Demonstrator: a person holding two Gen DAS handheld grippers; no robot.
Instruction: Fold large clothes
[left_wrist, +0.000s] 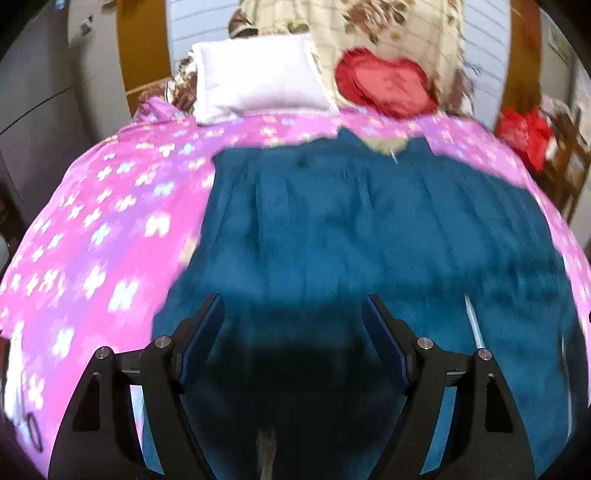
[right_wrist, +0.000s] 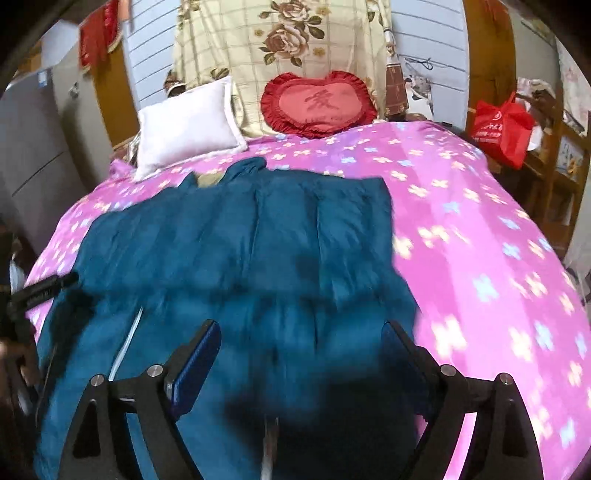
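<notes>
Garment (left_wrist: 332, 229) (teal, blurred near the camera) lies spread flat on the pink bedspread (left_wrist: 110, 229); left hand-held gripper (left_wrist: 293, 306) and right hand-held gripper (right_wrist: 301, 334) hover above it, jaws spread, holding nothing

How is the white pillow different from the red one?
The white pillow is a plain rectangle; the red pillow is heart-shaped with a frilly edge and a character on its middle. The white one sits left, the red one right. Both lean at the head of the pink bed.
</notes>
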